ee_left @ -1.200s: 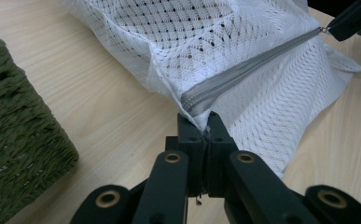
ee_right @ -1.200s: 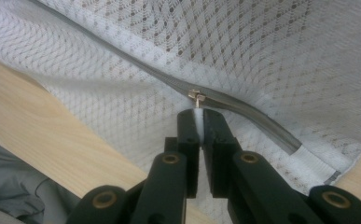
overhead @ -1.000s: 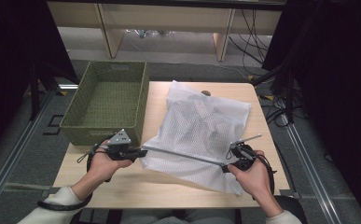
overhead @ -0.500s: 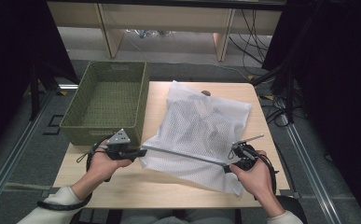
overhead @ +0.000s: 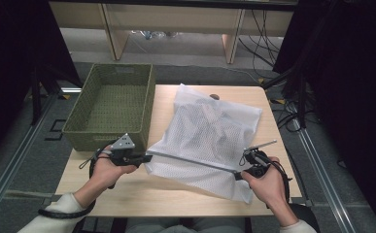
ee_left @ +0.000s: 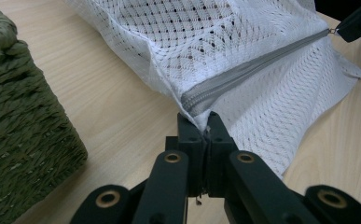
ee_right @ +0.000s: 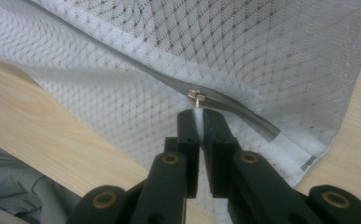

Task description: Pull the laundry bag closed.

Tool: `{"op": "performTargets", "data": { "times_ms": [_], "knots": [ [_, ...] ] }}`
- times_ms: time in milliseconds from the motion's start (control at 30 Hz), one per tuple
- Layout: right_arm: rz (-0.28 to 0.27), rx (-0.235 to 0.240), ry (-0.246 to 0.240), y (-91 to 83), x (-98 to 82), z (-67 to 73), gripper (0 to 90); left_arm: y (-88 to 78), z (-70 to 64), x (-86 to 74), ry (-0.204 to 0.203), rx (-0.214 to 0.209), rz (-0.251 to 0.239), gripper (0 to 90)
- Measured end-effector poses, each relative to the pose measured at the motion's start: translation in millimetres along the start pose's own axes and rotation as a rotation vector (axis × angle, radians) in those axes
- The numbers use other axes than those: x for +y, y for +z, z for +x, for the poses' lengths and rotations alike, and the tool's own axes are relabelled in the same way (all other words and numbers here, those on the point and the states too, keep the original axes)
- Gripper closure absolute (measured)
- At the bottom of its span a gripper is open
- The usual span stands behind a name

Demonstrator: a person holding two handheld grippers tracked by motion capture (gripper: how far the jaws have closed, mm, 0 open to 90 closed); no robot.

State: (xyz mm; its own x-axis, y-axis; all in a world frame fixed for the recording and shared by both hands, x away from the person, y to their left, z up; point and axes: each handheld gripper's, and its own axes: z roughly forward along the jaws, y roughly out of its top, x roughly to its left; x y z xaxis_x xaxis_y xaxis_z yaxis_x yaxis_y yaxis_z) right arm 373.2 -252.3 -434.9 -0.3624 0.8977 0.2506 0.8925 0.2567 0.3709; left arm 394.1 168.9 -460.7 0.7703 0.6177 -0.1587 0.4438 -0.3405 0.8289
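Observation:
A white mesh laundry bag (overhead: 210, 136) with clothes inside lies across the wooden table (overhead: 142, 196). A grey zipper (overhead: 190, 161) runs along its near side, pulled taut. My left gripper (overhead: 146, 158) is shut on the bag's corner at the zipper's left end (ee_left: 201, 122). My right gripper (overhead: 237, 174) is shut on the white pull tab (ee_right: 197, 113) of the metal zipper slider (ee_right: 196, 95), near the zipper's right end. In the left gripper view the right gripper (ee_left: 357, 22) shows at the far end of the zipper (ee_left: 257, 67).
An empty green woven basket (overhead: 112, 104) stands on the table's left side, just behind my left hand; its wall (ee_left: 19, 135) fills the left of the left gripper view. Shelving legs and cables lie on the floor beyond the table.

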Motion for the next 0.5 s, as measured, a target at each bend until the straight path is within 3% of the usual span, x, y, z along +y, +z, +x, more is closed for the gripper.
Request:
{"op": "performTargets", "data": {
  "times_ms": [133, 167, 200, 500],
  "knots": [
    [0.02, 0.002, 0.012, -0.8, 0.0, -0.8, 87.1, -0.3, 0.2, 0.2, 0.0, 0.0, -0.002, 88.0],
    [0.018, 0.0, 0.011, -0.9, -0.3, -1.4, 87.1, -0.2, -0.5, 0.3, -0.016, -0.002, -0.005, 88.0],
    [0.018, -0.001, 0.015, -1.0, -0.6, -1.8, 87.1, -0.6, 0.6, 0.5, 0.0, -0.001, -0.008, 88.0],
    [0.024, -0.004, 0.026, -1.0, -1.8, -4.6, 87.1, -3.1, 2.2, -0.9, -0.007, 0.007, -0.015, 87.9]
  ]
}}
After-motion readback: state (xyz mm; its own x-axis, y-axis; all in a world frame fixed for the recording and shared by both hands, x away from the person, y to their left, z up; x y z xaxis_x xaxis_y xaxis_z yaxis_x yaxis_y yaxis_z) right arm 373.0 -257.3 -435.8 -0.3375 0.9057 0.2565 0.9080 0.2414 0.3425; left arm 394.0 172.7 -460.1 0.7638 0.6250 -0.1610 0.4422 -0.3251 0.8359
